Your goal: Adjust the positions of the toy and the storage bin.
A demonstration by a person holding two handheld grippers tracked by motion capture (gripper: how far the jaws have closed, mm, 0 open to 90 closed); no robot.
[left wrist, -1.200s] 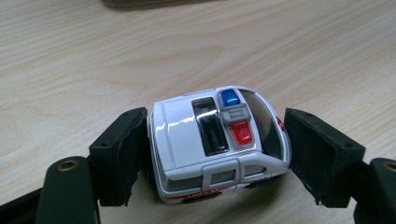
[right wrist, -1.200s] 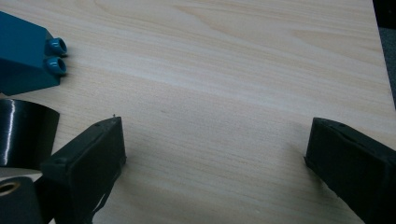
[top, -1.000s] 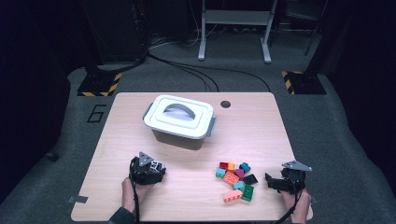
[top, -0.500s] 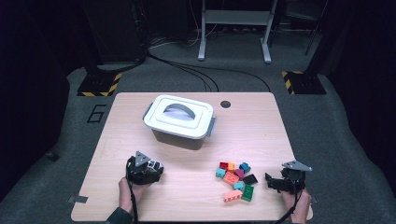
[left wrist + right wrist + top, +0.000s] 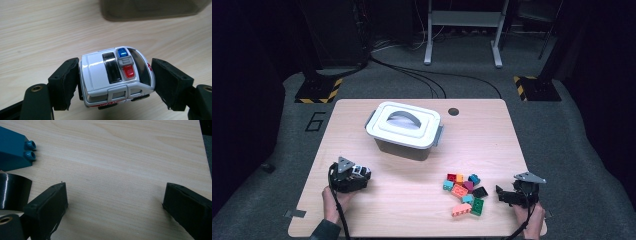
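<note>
A small white toy ambulance is showing a blue and a red roof light, black roof window and red side lettering. Behind it, a white-lidded grey plastic box is sitting on pale wood-grain table. Right of the box, loose building bricks are showing red, orange, teal, pink, green, black

You see the table lit evenly from above while the floor and room around it fall to near black, darkest at 9 and 3 o'clock. The high view is soft and a little grainy. In the left gripper view the toy ambulance is sharp, with glare streaks on its roof; the container wall at 12 o'clock blurs.
</note>
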